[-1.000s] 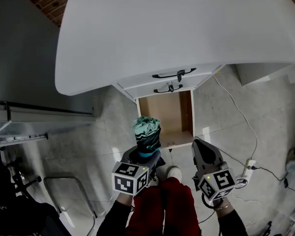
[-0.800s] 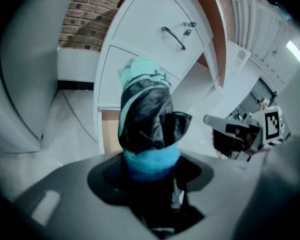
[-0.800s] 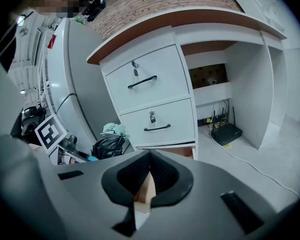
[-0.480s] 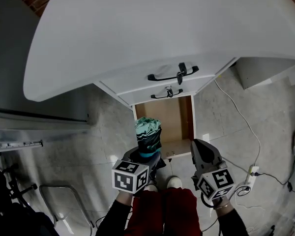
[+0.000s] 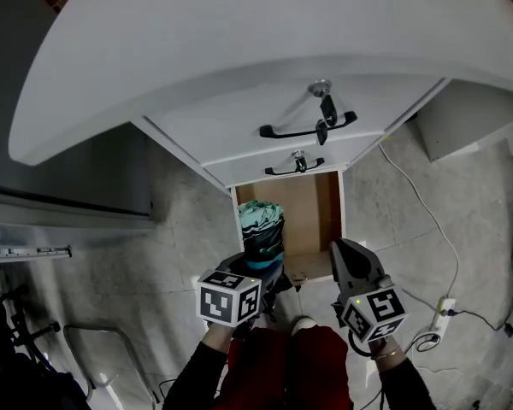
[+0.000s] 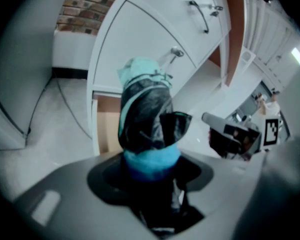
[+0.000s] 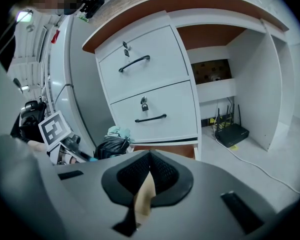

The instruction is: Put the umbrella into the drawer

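Observation:
A folded umbrella [image 5: 261,229], black with a mint top and a blue band, stands upright in my left gripper [image 5: 258,267], which is shut on its lower end. The left gripper view shows the umbrella [image 6: 145,119] rising from between the jaws of the left gripper [image 6: 152,181]. Just beyond it the bottom drawer [image 5: 312,212] of the white cabinet is pulled out, its wooden inside bare. My right gripper [image 5: 346,253] hangs to the right of the umbrella, shut and holding nothing. In the right gripper view, the right gripper [image 7: 149,156] points at the drawer's front [image 7: 170,145], with the umbrella [image 7: 112,144] at the left.
Two shut drawers with black handles [image 5: 308,131] [image 5: 292,167] sit above the open one, under a wide white desk top [image 5: 239,49]. A cable and power strip [image 5: 445,307] lie on the floor at the right. A router [image 7: 231,134] stands under the desk. My red trouser legs [image 5: 278,366] are below.
The desk and drawers loom larger and closer as I sink lower. Both grippers have come down toward the open drawer. The umbrella stays in the left gripper.

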`<action>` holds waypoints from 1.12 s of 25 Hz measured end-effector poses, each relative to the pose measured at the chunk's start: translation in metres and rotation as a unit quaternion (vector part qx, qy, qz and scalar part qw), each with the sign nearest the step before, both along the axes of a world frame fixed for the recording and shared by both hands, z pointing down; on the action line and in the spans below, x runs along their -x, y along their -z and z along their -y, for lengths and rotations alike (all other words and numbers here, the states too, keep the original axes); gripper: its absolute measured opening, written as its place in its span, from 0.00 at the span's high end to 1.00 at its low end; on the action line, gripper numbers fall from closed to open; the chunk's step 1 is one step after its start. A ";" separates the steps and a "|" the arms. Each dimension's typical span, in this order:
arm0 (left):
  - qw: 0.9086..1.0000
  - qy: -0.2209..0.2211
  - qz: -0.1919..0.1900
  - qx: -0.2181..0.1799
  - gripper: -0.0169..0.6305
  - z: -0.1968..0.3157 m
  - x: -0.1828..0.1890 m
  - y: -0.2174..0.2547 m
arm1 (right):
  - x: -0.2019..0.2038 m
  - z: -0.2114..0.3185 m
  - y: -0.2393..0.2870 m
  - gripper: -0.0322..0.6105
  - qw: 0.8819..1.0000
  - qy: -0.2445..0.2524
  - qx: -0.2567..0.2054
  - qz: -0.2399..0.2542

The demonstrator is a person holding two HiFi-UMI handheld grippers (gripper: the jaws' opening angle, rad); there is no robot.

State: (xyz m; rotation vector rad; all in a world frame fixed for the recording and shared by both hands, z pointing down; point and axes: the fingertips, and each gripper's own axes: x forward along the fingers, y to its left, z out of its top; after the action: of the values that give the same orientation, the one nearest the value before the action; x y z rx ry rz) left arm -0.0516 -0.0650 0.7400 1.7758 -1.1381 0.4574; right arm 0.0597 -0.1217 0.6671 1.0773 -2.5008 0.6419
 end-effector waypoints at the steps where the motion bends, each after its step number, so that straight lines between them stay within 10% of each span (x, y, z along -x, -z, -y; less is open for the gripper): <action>1: 1.000 -0.001 0.002 0.002 0.59 0.002 0.000 -0.002 | 0.002 0.001 -0.002 0.95 1.000 0.001 -0.001 0.001; 28: 0.994 -0.083 0.049 -0.060 0.59 0.065 -0.016 -0.033 | 0.007 0.039 -0.032 0.95 0.997 0.014 -0.072 0.004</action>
State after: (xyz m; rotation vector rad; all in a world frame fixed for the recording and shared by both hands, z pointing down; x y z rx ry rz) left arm -0.0357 -0.1296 0.7733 1.9814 -1.1084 0.5911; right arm 0.0527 -0.1604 0.6987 1.0893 -2.5985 0.4648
